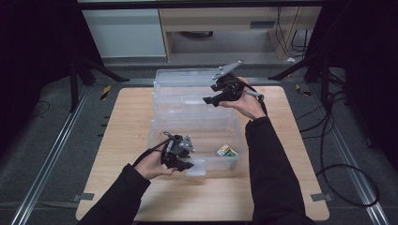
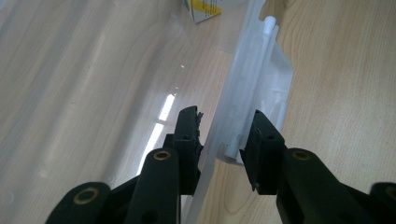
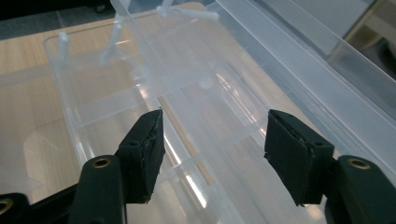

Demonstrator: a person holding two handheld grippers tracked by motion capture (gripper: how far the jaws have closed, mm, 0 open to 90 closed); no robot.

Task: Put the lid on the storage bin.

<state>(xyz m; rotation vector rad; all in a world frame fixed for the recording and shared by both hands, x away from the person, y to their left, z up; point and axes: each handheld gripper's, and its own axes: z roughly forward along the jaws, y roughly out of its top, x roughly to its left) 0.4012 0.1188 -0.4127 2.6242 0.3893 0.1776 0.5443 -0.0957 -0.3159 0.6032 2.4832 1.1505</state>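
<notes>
While the left gripper [image 1: 184, 165] holds the near rim of the clear bin [image 1: 159, 129], its jaws sit on either side of that rim at the latch tab [image 2: 280, 88]; the outer pad touches the plastic, but whether the inner pad presses I cannot tell.

Handling, judged: thin clear plastic, light, stiff at the rim and flexible in the walls, smooth and likely slippery against the pads. The moulded rim by the latch looks the firmest place to take hold; a flat wall would bow and slip.

Contents: the bin stands on the counter [image 1: 117, 140], near the person. 1 small box [image 1: 226, 151] with yellow and green print lies on its floor toward the right corner; I see nothing else inside.

Farther back, a clear lid [image 1: 183, 101] lies flat on the counter, touching the far edge of the bin. It has raised ribs and hinge pegs [image 3: 63, 42] along 1 edge. The right gripper [image 1: 213, 100] hovers above it, jaws open, nothing between them. Judged: lid equally light, and more fragile at the pegs.

Beyond it stands 1 more clear bin [image 1: 180, 76] at the far counter edge; contents not discernible.
</notes>
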